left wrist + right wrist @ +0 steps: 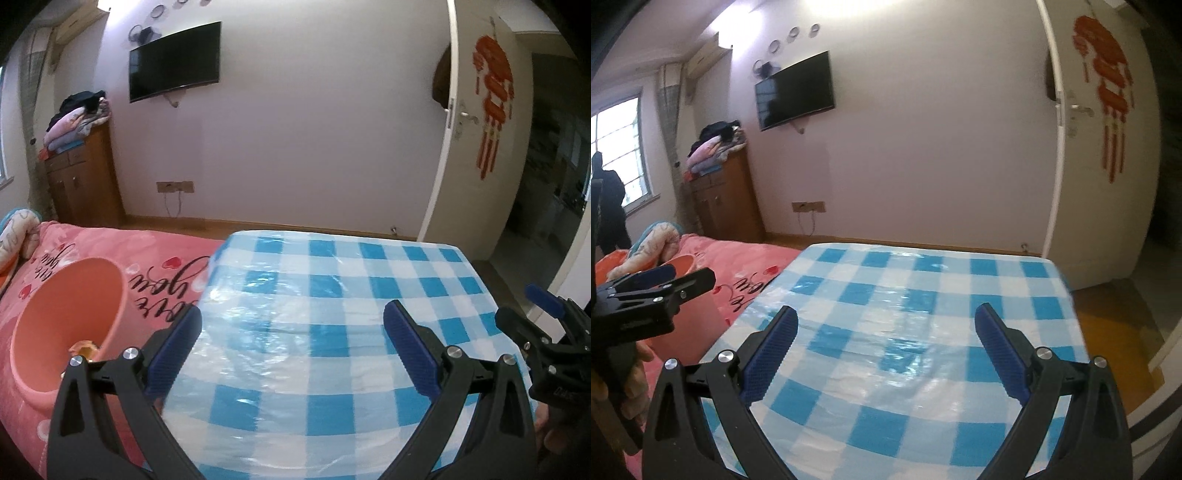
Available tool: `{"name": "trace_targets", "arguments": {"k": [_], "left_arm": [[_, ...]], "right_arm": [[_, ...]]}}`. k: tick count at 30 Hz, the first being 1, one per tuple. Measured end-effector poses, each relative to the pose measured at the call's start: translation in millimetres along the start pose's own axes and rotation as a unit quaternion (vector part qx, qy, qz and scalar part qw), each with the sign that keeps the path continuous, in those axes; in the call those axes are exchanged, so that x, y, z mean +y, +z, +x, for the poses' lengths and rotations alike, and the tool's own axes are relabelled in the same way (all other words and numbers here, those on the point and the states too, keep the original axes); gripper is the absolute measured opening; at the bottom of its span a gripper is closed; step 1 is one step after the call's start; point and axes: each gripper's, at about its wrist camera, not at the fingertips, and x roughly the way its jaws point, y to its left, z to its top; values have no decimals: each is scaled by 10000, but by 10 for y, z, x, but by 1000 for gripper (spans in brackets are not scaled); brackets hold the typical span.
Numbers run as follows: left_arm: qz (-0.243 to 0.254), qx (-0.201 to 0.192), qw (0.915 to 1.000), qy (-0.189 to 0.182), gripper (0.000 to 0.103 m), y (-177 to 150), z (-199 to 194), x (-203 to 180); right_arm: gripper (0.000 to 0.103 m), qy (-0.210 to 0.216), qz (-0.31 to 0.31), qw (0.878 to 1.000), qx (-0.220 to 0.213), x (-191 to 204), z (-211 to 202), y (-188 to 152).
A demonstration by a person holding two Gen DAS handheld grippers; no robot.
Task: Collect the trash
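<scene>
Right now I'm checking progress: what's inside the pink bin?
Inside the pink bin, one small orange-brown scrap lies at the bottom; the left claw covers the rest.

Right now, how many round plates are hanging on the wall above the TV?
3 in the right wrist view: left, middle, right, rising rightward. The left wrist view crops them, so more may be hidden.

A black television (175, 61) hangs on the pale wall (314, 129), and a wooden cabinet (86, 177) stands in the corner. The white door (1104, 147) is open. Daylight comes through a window (618, 147) at the left.
</scene>
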Motion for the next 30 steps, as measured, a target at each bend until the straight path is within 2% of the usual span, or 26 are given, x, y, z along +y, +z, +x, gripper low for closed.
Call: {"name": "trace_targets", "arguments": {"k": [13,23,30], "left_arm": [[439,316,9982,-273,99,-83,177,-695],[742,346,9954,-503,99,-173,279,-1168],[873,341,9944,-488,99,-231,315,-1415]], "right_arm": [[95,-681,310,9972,-51,-594,-234,-167],[95,-1205,543,9912,-97,-979,-374,-312],[95,-1529,564,9866,-119,-1154,-430,-423]]}}
